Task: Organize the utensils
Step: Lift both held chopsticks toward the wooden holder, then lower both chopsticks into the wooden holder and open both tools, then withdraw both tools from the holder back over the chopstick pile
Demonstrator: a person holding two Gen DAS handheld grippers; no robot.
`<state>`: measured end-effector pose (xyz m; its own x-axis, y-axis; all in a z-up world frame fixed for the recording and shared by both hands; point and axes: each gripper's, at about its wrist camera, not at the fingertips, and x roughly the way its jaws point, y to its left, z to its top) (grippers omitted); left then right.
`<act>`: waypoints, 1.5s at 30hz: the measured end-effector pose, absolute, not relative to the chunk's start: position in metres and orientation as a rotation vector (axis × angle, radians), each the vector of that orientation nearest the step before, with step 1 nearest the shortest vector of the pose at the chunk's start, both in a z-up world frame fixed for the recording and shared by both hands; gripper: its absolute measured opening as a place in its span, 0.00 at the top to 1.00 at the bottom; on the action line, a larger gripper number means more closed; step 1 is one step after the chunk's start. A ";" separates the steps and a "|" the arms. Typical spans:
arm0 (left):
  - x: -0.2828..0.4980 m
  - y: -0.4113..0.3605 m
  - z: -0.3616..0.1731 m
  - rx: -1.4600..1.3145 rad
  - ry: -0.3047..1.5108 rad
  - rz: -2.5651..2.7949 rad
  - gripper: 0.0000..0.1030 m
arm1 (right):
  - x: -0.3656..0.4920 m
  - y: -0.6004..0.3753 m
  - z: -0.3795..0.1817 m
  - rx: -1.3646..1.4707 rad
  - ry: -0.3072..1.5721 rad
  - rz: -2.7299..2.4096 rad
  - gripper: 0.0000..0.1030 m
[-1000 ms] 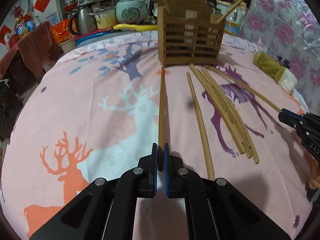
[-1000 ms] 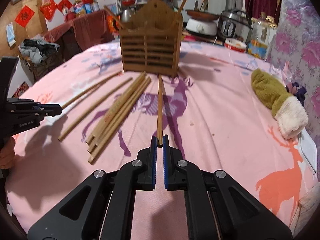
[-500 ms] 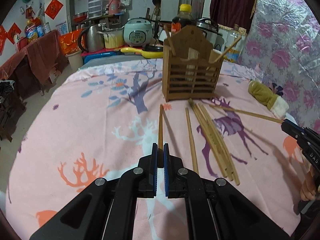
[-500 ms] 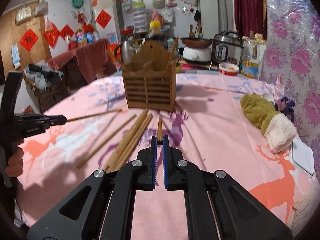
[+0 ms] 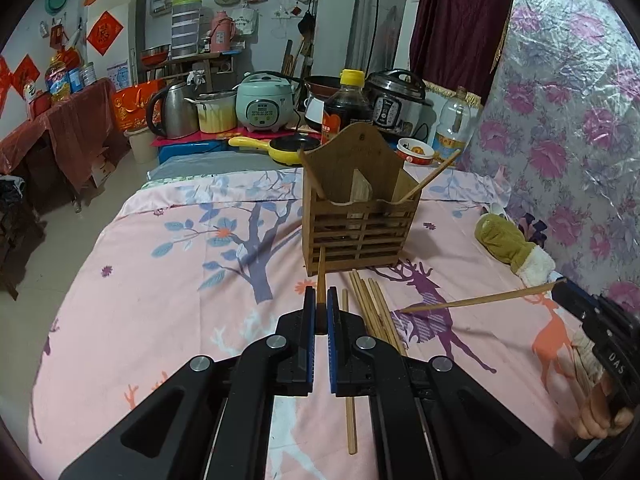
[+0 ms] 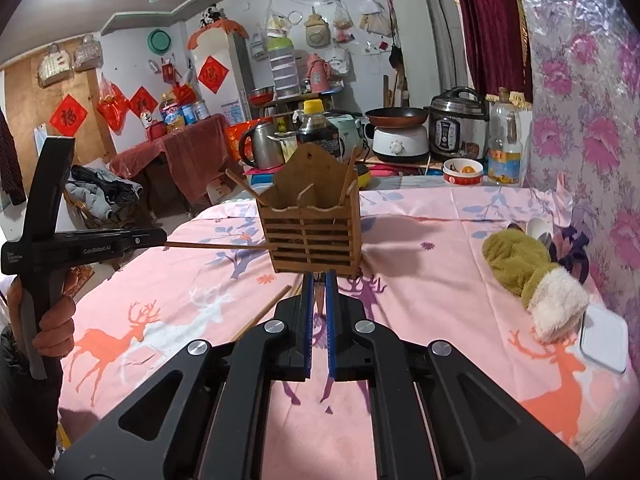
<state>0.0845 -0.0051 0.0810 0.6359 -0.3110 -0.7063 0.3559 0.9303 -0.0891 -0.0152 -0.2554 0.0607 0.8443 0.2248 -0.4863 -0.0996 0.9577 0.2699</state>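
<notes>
A slatted wooden utensil holder [image 5: 360,224] [image 6: 312,236] stands on the pink deer-print tablecloth [image 5: 180,280], with two chopsticks leaning in it. My left gripper [image 5: 320,295] is shut on one chopstick [image 5: 321,272], held above the cloth and pointing at the holder's front. My right gripper [image 6: 319,279] is shut on another chopstick [image 6: 320,294], seen end-on just below the holder. Each gripper shows in the other's view: the right gripper [image 5: 560,286] with its chopstick [image 5: 480,301], the left gripper [image 6: 160,237] with its chopstick [image 6: 216,245]. Several loose chopsticks [image 5: 374,308] lie in front of the holder.
An olive and white mitten [image 5: 508,248] [image 6: 520,258] lies at the right by the floral wall. A white lidded box [image 6: 604,338] sits at the table's right edge. Behind the holder stand a dark sauce bottle [image 5: 346,110], cookers, a kettle and a bowl [image 5: 415,151].
Both grippers have risen, each lifting its chopstick off the cloth. The holder and loose chopsticks now look farther below. Both stay shut.
</notes>
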 end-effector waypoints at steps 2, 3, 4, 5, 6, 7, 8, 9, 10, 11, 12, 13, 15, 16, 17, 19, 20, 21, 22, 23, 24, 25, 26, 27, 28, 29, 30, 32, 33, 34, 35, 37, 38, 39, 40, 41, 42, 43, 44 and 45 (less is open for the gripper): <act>0.084 -0.009 0.090 0.094 0.789 -0.372 0.95 | -0.008 -0.257 0.067 0.234 0.543 0.168 0.94; 0.084 -0.009 0.094 0.103 0.785 -0.372 0.94 | -0.004 -0.257 0.069 0.227 0.546 0.162 0.94; 0.082 -0.010 0.099 0.112 0.777 -0.373 0.94 | -0.001 -0.256 0.070 0.219 0.549 0.156 0.94; 0.081 -0.011 0.104 0.117 0.772 -0.375 0.95 | 0.001 -0.255 0.071 0.214 0.551 0.154 0.94; 0.081 -0.010 0.106 0.119 0.771 -0.379 0.95 | 0.003 -0.254 0.073 0.212 0.552 0.152 0.94; 0.081 -0.010 0.110 0.120 0.770 -0.385 0.95 | 0.004 -0.254 0.075 0.211 0.550 0.152 0.94; 0.081 -0.011 0.114 0.117 0.773 -0.395 0.95 | 0.004 -0.254 0.077 0.211 0.547 0.153 0.94; 0.081 -0.012 0.118 0.116 0.774 -0.402 0.95 | 0.005 -0.254 0.080 0.210 0.542 0.153 0.94; 0.081 -0.013 0.121 0.116 0.772 -0.407 0.95 | 0.005 -0.255 0.085 0.207 0.534 0.152 0.94; 0.081 -0.015 0.128 0.115 0.765 -0.413 0.95 | 0.005 -0.254 0.089 0.204 0.526 0.151 0.94; 0.081 -0.016 0.132 0.114 0.760 -0.417 0.95 | 0.005 -0.254 0.094 0.201 0.516 0.152 0.94; 0.082 -0.018 0.138 0.111 0.750 -0.423 0.95 | 0.005 -0.253 0.099 0.198 0.505 0.153 0.94; 0.082 -0.022 0.148 0.110 0.735 -0.430 0.95 | 0.006 -0.251 0.109 0.196 0.483 0.156 0.94; 0.082 -0.025 0.154 0.109 0.725 -0.434 0.94 | 0.007 -0.251 0.117 0.194 0.465 0.158 0.94; 0.084 -0.028 0.158 0.112 0.716 -0.435 0.94 | 0.008 -0.251 0.124 0.192 0.449 0.156 0.94; 0.088 -0.035 0.165 0.120 0.704 -0.433 0.94 | 0.011 -0.251 0.137 0.191 0.418 0.149 0.94; 0.091 -0.038 0.167 0.121 0.703 -0.429 0.94 | 0.013 -0.252 0.141 0.192 0.407 0.146 0.94; 0.094 -0.039 0.167 0.121 0.706 -0.428 0.94 | 0.018 -0.253 0.148 0.192 0.388 0.136 0.94; 0.097 -0.042 0.168 0.123 0.711 -0.429 0.95 | 0.020 -0.253 0.152 0.192 0.380 0.130 0.94; 0.102 -0.045 0.167 0.130 0.719 -0.423 0.95 | 0.027 -0.253 0.157 0.196 0.369 0.122 0.94; 0.107 -0.048 0.166 0.136 0.728 -0.414 0.94 | 0.032 -0.254 0.160 0.201 0.365 0.120 0.94; 0.113 -0.050 0.165 0.140 0.741 -0.408 0.94 | 0.040 -0.254 0.162 0.207 0.367 0.116 0.94; 0.118 -0.052 0.164 0.141 0.752 -0.406 0.94 | 0.047 -0.254 0.163 0.212 0.368 0.109 0.94; 0.123 -0.052 0.162 0.142 0.760 -0.403 0.94 | 0.053 -0.253 0.162 0.212 0.371 0.100 0.94; 0.129 -0.053 0.160 0.144 0.769 -0.399 0.94 | 0.061 -0.252 0.160 0.208 0.377 0.089 0.94; 0.137 -0.057 0.156 0.148 0.780 -0.391 0.94 | 0.067 -0.251 0.158 0.205 0.385 0.085 0.94; 0.142 -0.057 0.152 0.150 0.788 -0.387 0.94 | 0.077 -0.249 0.154 0.203 0.402 0.078 0.94; 0.158 -0.063 0.142 0.143 0.823 -0.378 0.94 | 0.093 -0.246 0.144 0.204 0.437 0.054 0.94; 0.164 -0.064 0.138 0.142 0.833 -0.375 0.94 | 0.103 -0.245 0.137 0.210 0.456 0.048 0.94; 0.170 -0.068 0.133 0.147 0.837 -0.365 0.94 | 0.110 -0.245 0.132 0.215 0.470 0.050 0.93; 0.175 -0.070 0.129 0.145 0.830 -0.354 0.89 | 0.121 -0.243 0.123 0.221 0.496 0.056 0.93; 0.179 -0.070 0.124 0.117 0.813 -0.345 0.50 | 0.126 -0.246 0.111 0.250 0.498 0.026 0.88; 0.179 -0.067 0.122 0.071 0.793 -0.351 0.33 | 0.125 -0.249 0.107 0.262 0.491 0.026 0.87; 0.179 -0.065 0.121 0.052 0.781 -0.353 0.32 | 0.121 -0.252 0.105 0.273 0.477 0.037 0.87; 0.178 -0.062 0.120 0.040 0.767 -0.349 0.32 | 0.117 -0.254 0.106 0.267 0.461 0.037 0.87; 0.177 -0.060 0.120 0.034 0.758 -0.346 0.32 | 0.114 -0.255 0.110 0.253 0.447 0.029 0.87; 0.176 -0.057 0.120 0.021 0.749 -0.346 0.32 | 0.109 -0.257 0.114 0.253 0.424 0.022 0.87; 0.174 -0.052 0.120 -0.001 0.740 -0.346 0.31 | 0.104 -0.258 0.118 0.257 0.398 0.024 0.84; 0.174 -0.047 0.120 -0.019 0.736 -0.345 0.29 | 0.101 -0.257 0.121 0.257 0.389 0.029 0.80; 0.173 -0.042 0.120 -0.035 0.732 -0.345 0.28 | 0.099 -0.256 0.123 0.254 0.382 0.036 0.79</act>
